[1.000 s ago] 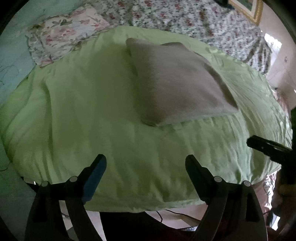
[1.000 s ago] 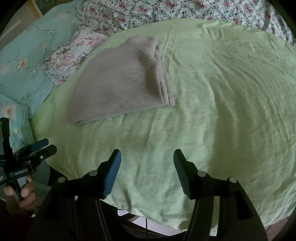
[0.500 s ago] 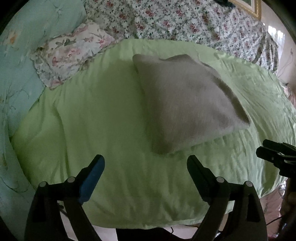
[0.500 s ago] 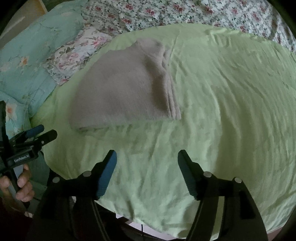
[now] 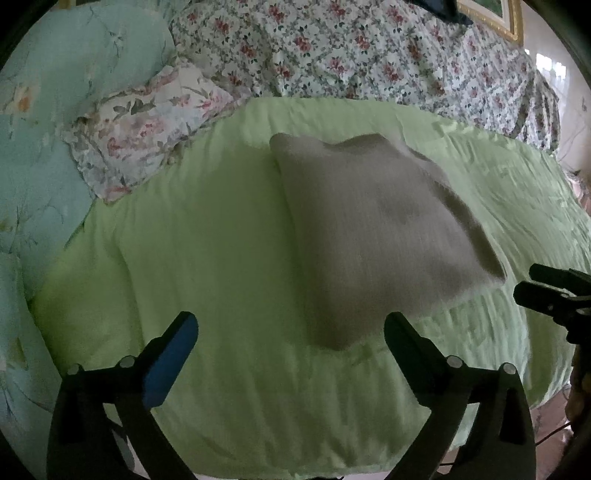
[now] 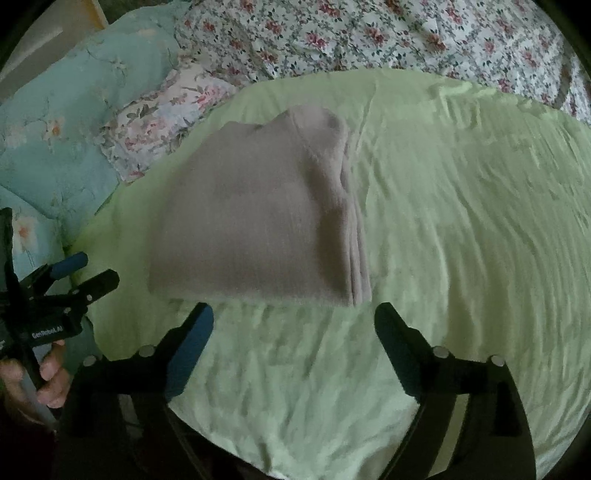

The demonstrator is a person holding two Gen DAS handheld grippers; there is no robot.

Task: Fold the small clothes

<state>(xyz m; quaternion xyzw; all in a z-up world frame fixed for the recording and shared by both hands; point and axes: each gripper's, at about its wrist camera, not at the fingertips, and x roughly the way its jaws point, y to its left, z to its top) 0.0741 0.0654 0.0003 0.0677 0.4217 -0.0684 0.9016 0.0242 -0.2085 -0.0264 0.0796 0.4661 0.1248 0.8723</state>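
Both jaws have just been opening wider, with nothing between them: the left gripper (image 5: 290, 332) and right gripper (image 6: 293, 325) hang spread and empty, drawn back from the grey garment (image 6: 258, 225) since a second ago — the fold looks finished (my judgement). It lies flat mid-way on the green sheet (image 6: 461, 221), long axis running toward the floral quilt (image 6: 369, 33), stacked edges on its right.

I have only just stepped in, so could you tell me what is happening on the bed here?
A person holds a gripper in each hand over a green sheet. A grey garment lies folded on it, touched by neither. The left gripper and right gripper are open and empty; their jaws have just been opening. The fold looks finished.
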